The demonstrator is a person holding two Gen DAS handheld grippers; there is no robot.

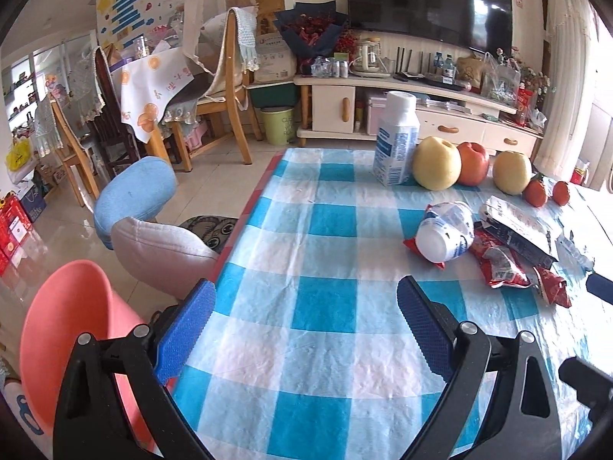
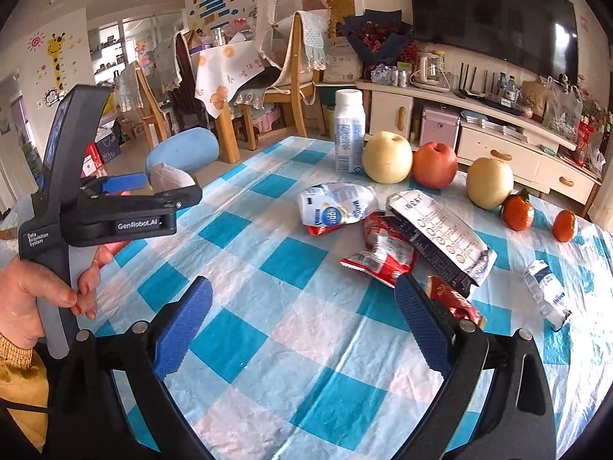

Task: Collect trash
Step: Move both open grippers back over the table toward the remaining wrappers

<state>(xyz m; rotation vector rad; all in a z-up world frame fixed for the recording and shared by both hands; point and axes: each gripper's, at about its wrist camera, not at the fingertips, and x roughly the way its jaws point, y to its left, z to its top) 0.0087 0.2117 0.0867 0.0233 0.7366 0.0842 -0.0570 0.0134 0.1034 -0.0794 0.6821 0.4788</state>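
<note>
Both grippers, left gripper (image 1: 302, 329) and right gripper (image 2: 302, 329), hang wide open and empty over the checked table (image 2: 314, 345), so collecting has seemingly not begun. Next, the right must close on the nearest red wrapper (image 2: 379, 255) at one o'clock, the crushed bottle (image 2: 337, 211) beyond. Fruit, then a cluttered living room, lie farther.

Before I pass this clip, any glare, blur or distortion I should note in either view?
Left wrist view: strong fisheye bending with dark corner vignetting, window reflections on the television, overexposed right edge; the checkered tablecloth is sharp. Right wrist view: same barrel distortion, window glare on the television, trash wrappers in focus, no motion blur.
</note>
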